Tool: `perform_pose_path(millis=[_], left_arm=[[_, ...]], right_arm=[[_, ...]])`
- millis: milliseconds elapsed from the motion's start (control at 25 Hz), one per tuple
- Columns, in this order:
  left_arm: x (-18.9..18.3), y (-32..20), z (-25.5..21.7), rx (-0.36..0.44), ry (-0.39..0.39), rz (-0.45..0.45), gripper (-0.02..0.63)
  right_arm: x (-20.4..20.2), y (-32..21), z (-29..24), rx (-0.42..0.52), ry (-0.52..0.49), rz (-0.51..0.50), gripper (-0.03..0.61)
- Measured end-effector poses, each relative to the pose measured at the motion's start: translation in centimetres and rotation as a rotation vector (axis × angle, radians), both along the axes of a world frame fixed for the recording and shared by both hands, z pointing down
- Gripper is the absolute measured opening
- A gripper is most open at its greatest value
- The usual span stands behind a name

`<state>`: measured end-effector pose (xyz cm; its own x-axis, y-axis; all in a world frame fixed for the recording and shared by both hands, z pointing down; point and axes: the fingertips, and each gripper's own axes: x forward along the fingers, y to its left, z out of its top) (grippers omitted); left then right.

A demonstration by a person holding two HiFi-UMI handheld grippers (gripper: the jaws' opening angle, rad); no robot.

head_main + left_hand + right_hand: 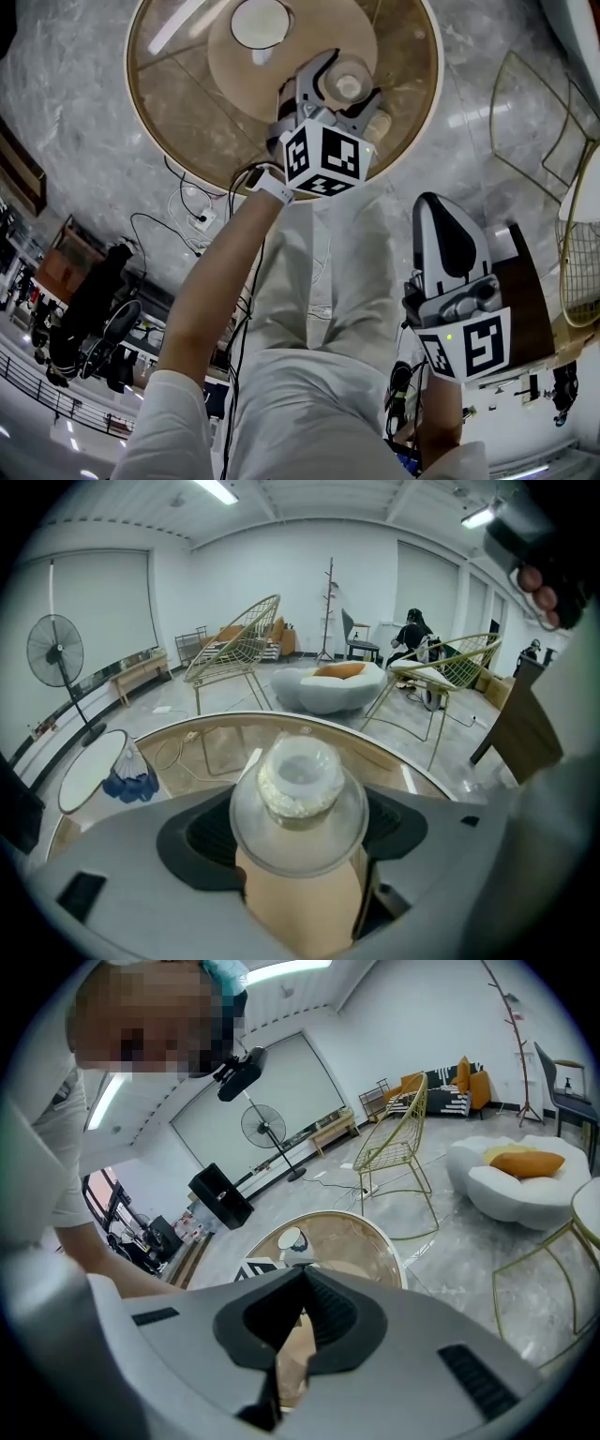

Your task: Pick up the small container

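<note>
The small container (348, 86) is a clear round tub with a clear lid and pale contents. My left gripper (335, 92) is shut on it over the round glass table (159, 89). In the left gripper view the small container (300, 799) fills the gap between the grey jaws of the left gripper (302, 860), with the table's rim (412, 772) beyond. I cannot tell whether it touches the glass. My right gripper (437, 201) hangs apart, lower right by the person's leg, off the table. In its own view the right gripper (302, 1283) is shut on nothing.
A white round dish (261, 22) lies at the table's far side, over a tan wooden disc (234, 70). Cables and a power strip (199, 217) lie on the marble floor. Gold wire chairs (534, 112) stand to the right, a dark board (525, 300) beside my right gripper.
</note>
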<state>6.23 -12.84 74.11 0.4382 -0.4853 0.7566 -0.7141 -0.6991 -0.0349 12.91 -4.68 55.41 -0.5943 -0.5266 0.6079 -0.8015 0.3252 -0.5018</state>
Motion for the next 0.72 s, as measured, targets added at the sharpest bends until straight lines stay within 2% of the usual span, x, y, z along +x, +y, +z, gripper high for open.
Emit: perform_pose_path(millis=[280,720], left_arm=[[0.4,-0.1,1.0,0.042,-0.013,0.052,0.339],[1.3,-0.8,1.1,0.078,0.031,0.099,0.339]], right_arm=[[-0.1,0.2,0.1,-0.01,-0.009,0.001,0.008],[0.2,0.6,0.4,-0.02,-0.009,0.006,0.008]])
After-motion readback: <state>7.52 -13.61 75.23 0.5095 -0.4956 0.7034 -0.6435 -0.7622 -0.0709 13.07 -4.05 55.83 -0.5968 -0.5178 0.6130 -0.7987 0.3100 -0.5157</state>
